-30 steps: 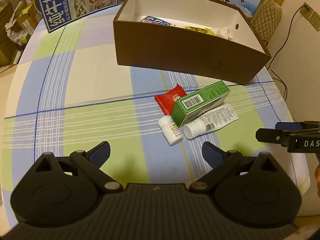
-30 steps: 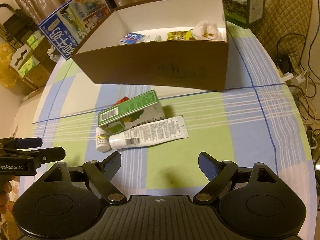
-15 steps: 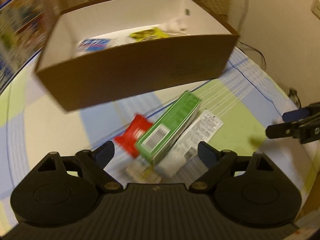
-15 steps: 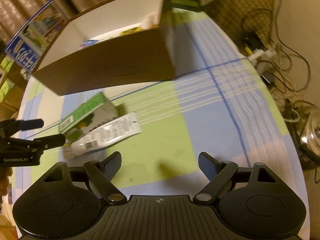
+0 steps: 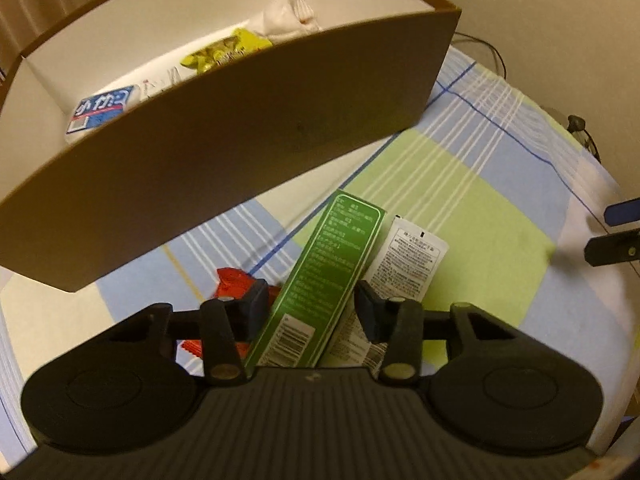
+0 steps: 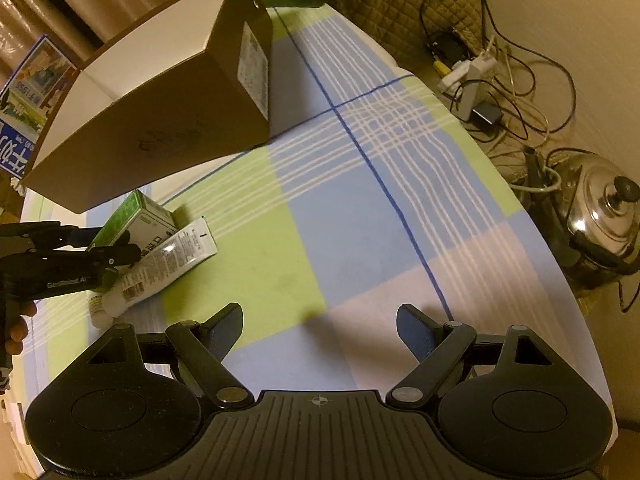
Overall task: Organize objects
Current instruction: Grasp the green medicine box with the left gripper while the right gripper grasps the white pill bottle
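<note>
A green carton [image 5: 320, 280] lies on the checked tablecloth [image 5: 460, 200] just in front of a brown open box [image 5: 240, 128]. Your left gripper [image 5: 312, 306] straddles the carton's near end. Its jaws have just been closing, with the carton between them, and the blue pads sit against the carton's two long sides, gripping it. A white tube [image 5: 404, 268] lies alongside the carton, touching it on the right, and a red packet [image 5: 232, 280] pokes out from under the left pad. In the right wrist view a small white bottle [image 6: 98, 312] rests beside the tube's cap. Inside the box sit a blue-and-white packet [image 5: 102, 110], a yellow packet [image 5: 224, 50] and something white and crumpled [image 5: 288, 14]. Your right gripper [image 6: 320, 330] hangs over bare cloth well to the right, jaws spread wide and holding nothing.
</note>
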